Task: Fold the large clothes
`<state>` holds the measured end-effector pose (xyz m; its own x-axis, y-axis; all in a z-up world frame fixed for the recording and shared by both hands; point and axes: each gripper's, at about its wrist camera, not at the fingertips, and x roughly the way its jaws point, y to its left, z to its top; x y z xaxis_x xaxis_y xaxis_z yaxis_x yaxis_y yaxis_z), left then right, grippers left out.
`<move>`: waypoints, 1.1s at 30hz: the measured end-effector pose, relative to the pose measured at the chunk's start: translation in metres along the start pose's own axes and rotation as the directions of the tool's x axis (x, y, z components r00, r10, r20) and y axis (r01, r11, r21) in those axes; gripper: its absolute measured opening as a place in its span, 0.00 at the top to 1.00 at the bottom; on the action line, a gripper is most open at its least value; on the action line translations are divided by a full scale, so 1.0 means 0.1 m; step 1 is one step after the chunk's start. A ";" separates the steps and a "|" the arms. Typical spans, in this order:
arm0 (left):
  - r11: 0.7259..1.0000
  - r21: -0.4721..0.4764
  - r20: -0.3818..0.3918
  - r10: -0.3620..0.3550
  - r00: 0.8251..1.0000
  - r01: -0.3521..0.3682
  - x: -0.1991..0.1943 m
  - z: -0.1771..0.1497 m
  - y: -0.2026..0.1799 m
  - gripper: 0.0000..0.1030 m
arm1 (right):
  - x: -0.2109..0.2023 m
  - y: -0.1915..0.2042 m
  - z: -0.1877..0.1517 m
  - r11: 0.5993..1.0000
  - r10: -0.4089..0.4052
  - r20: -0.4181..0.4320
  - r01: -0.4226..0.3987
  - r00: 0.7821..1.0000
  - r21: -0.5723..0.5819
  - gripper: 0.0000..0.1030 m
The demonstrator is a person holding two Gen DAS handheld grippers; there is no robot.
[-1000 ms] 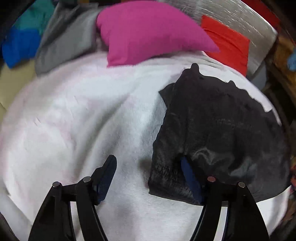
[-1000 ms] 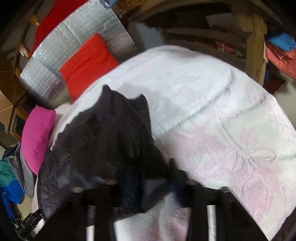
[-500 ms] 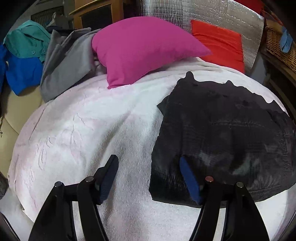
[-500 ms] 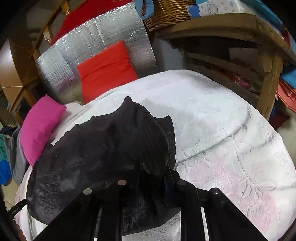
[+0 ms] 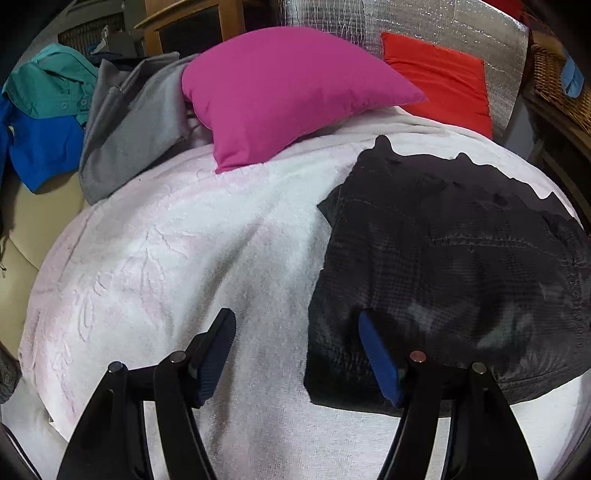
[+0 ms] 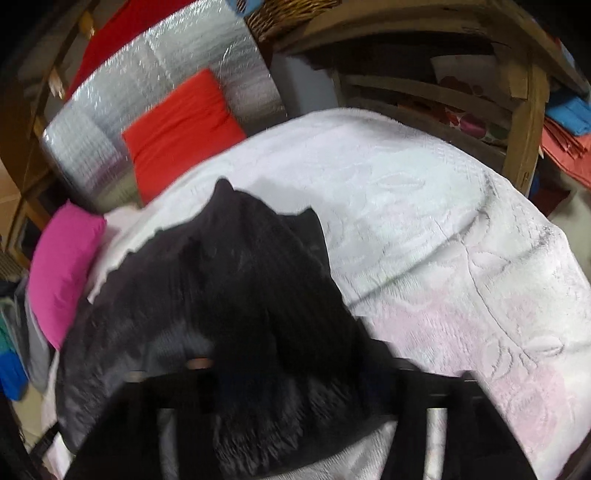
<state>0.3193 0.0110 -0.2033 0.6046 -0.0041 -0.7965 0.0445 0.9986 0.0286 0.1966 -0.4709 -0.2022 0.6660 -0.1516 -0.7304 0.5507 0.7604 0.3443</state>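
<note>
A black garment [image 5: 443, 266] lies folded over on a white and pink blanket [image 5: 166, 258], at the right in the left wrist view. My left gripper [image 5: 295, 343] is open and empty, above the garment's near left edge, its right finger [image 5: 376, 354] over the cloth. In the right wrist view the black garment [image 6: 229, 295] fills the lower left. My right gripper [image 6: 295, 384] is blurred and its jaws are covered by the black cloth, so I cannot tell how they stand.
A magenta pillow [image 5: 288, 88] and a red cushion [image 5: 443, 77] lie at the far end against a silver foil panel [image 5: 424, 22]. Grey [image 5: 136, 122], teal and blue clothes [image 5: 40, 144] are piled at the far left. Wooden shelving [image 6: 480, 92] stands to the right.
The left wrist view has steadied over the same spot. The right gripper, shut on the garment half a second ago, is now blurred by motion with the cloth draped over it.
</note>
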 end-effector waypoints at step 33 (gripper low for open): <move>0.988 -0.095 0.004 -0.125 0.992 0.125 -0.03 0.01 0.12 0.48 | -0.34 -0.19 -0.05 0.999 -0.002 0.075 -0.002 0.997 0.050 0.54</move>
<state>0.3190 0.0225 -0.2001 0.5977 -0.1290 -0.7913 0.0442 0.9908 -0.1282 0.1608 -0.4769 -0.1873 0.7008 -0.1999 -0.6848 0.5741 0.7278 0.3751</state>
